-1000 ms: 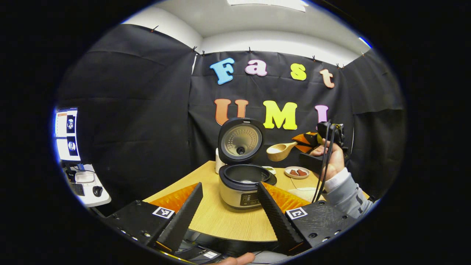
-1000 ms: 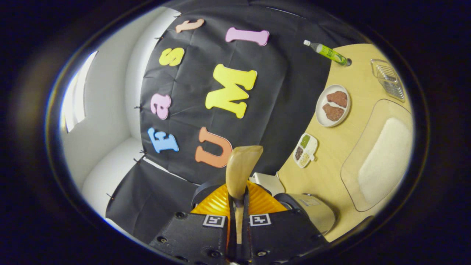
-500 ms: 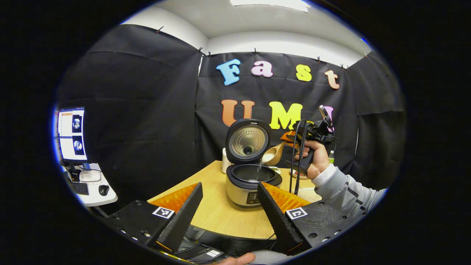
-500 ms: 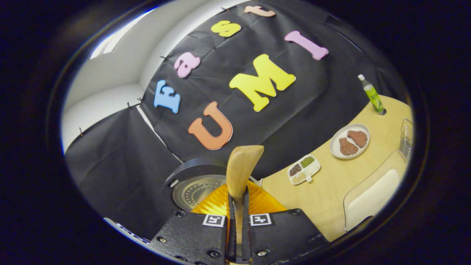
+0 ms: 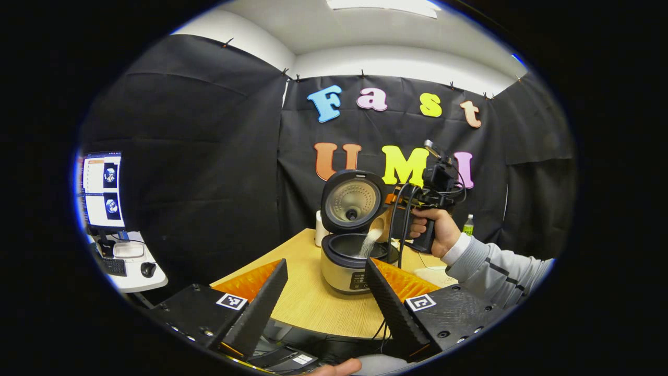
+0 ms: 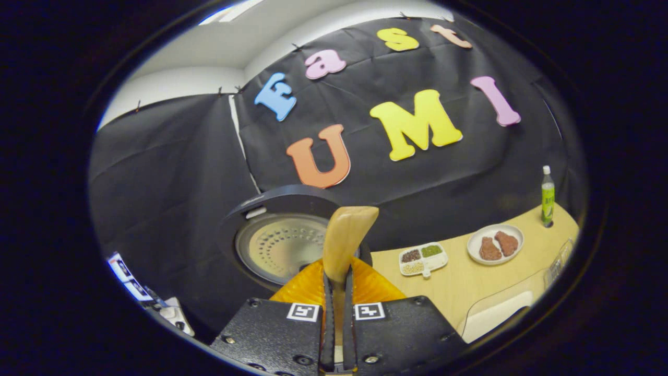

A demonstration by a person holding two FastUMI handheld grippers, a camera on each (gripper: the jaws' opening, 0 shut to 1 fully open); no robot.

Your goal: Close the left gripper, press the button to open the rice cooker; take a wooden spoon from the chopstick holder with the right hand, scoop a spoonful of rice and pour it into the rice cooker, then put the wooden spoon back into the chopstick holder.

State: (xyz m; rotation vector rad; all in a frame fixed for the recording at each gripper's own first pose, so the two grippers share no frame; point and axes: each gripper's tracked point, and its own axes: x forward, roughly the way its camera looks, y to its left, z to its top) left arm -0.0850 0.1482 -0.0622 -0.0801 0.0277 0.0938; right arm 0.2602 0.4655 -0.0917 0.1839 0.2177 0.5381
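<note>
Between right gripper (image 6: 336, 292) fingers, wooden spoon (image 6: 345, 237)

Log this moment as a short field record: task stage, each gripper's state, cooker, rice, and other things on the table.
stage: pouring rice into the cooker
right gripper: shut on the wooden spoon, spoon tipped over the pot
left gripper: open, holding nothing, back from the cooker
rice cooker: lid up, pot open
rice: white stream falling from the spoon into the pot
table: divided dish, plate with two brown pieces, green bottle at the far edge
chopstick holder: cannot tell
</note>
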